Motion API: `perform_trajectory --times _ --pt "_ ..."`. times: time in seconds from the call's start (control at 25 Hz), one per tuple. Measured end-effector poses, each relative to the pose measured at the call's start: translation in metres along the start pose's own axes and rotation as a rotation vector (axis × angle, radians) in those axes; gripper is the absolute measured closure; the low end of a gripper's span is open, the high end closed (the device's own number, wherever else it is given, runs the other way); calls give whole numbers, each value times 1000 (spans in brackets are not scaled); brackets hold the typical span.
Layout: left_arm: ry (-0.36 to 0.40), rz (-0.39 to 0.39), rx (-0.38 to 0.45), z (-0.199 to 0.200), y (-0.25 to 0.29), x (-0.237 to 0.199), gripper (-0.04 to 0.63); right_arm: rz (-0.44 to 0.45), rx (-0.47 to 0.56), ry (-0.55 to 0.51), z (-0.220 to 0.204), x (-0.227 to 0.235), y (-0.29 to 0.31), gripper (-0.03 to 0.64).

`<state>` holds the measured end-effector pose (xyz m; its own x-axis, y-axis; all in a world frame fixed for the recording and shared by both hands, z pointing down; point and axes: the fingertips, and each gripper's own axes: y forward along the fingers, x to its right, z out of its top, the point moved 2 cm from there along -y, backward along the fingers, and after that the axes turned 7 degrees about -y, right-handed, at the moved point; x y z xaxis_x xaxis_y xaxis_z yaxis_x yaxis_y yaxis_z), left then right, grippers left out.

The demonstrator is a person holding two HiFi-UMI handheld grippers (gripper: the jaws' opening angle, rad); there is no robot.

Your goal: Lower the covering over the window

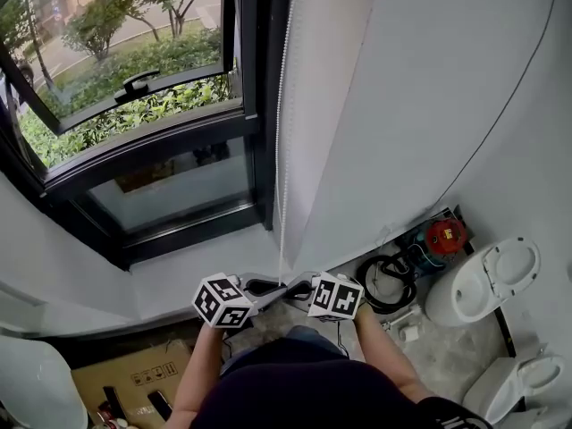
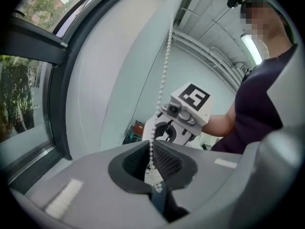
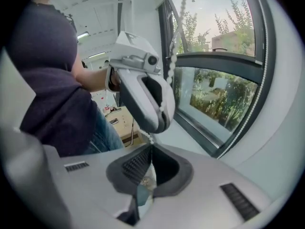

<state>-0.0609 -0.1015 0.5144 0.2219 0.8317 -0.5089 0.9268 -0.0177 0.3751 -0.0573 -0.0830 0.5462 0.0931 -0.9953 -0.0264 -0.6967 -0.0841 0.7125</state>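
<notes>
Saw no covering across the window (image 1: 143,105): glass bare from the top of the head view down to the sill (image 1: 179,280), with trees and a street showing through. Judged the covering to be rolled up above, out of every view, so nearly all of the lowering was left to do. Found only the hold on the cord done. Traced the bead chain (image 1: 281,150) straight down just beside the right upright of the window frame (image 1: 259,105) to the two grippers, close together in front of the person's body.

Read the left gripper (image 2: 153,174) as drawn almost together, pinching the chain low between its pads (image 2: 167,163). Read the right gripper (image 3: 148,159) likewise as closed to a thin slit, with the chain entering at the tips of the jaws just under the left gripper. Judged a downward pull on the chain to be the step in hand.

Took the chain for small round white beads, plastic by the look, and limp. Noted matt grey moulded shells on the jaws, with dark cross-hatched pads that looked rubbery. Noted a dark, smooth, metal-like frame and a plain white wall (image 1: 429,88) beside it.
</notes>
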Motion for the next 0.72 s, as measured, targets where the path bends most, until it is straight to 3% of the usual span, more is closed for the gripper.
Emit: perform_trajectory --times 0.16,0.48,0.6,0.72 --pt "-61 -27 9 -14 5 -3 571 -7 2 -2 -1 -1 -4 604" --pt "-72 -20 23 -13 2 -8 571 -48 -4 -29 3 7 -26 603" --pt "-83 -18 36 -14 -1 -9 571 -79 67 -39 22 16 -52 601" --pt "-88 -15 39 -14 -2 -11 571 -124 209 -53 53 26 -87 590"
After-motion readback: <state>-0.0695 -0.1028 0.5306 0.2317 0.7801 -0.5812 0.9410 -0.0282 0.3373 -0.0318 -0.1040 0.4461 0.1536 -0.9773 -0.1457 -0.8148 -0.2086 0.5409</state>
